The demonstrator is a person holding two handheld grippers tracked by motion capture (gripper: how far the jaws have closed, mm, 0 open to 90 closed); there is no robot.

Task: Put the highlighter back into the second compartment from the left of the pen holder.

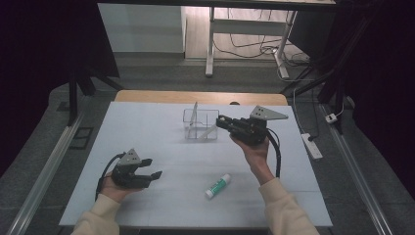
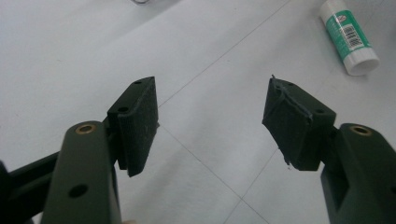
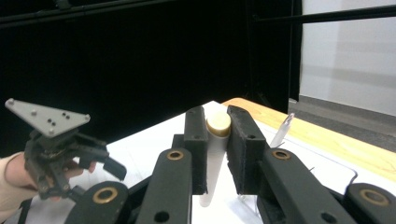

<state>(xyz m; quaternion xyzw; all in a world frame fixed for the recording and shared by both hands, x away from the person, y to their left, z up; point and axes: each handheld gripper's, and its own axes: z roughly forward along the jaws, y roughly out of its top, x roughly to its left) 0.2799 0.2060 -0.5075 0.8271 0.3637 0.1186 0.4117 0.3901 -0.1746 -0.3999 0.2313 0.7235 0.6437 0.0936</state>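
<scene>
Right gripper view has the right gripper (image 3: 217,156) closed on a pale stick with a tan end (image 3: 215,140), squeezed between the two black pads so that its tan tip stands just above them. In the high view that gripper (image 1: 226,122) hangs at the right edge of a clear plastic organizer (image 1: 200,125), which already holds a couple of thin slanted items, one seen as a grey stick (image 3: 283,129) beyond the jaws. The left gripper (image 2: 210,126) rests spread wide and holds nothing, low over the white table (image 1: 161,147), with a glue stick (image 1: 218,186) lying on its side near the front.

The main risk, as I judge it, is letting go off-centre: the stick could strike the organizer's wall and fall outside, or knock the light box askew. It may also slide in the pads, since they pinch it only near one end.
</scene>
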